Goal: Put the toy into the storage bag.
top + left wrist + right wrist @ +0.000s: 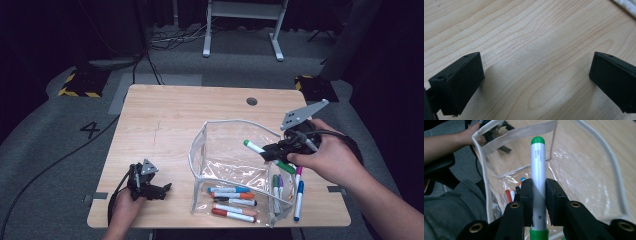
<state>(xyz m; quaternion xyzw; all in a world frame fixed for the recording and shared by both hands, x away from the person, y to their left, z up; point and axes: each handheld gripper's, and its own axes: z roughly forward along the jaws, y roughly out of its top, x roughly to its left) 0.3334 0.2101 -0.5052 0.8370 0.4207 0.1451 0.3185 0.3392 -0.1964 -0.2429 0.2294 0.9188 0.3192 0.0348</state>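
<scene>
A clear pouch with white trim (pixel 200 145) stands open on the wooden table (pixel 165 115). My right gripper (pixel 272 154) hovers over its right side, shut on a white marker with a green cap (pixel 256 148), cap pointing left over the opening. In the right gripper view the marker (pixel 538 165) is pinched upright between the black pads of the right gripper (pixel 539 188), with the pouch rim (pixel 484 175) beyond it. My left gripper (pixel 165 189) rests near the table's front left corner. Its jaws stand wide apart over bare wood, the left gripper (pixel 536 80) holding nothing.
Several markers (pixel 232 197) lie inside the pouch near its front. A blue marker (pixel 299 200) and a pink one (pixel 298 175) lie on the table just right of it. A round hole (pixel 251 101) sits near the far edge. A white stand (pixel 240 30) and cables are on the floor behind.
</scene>
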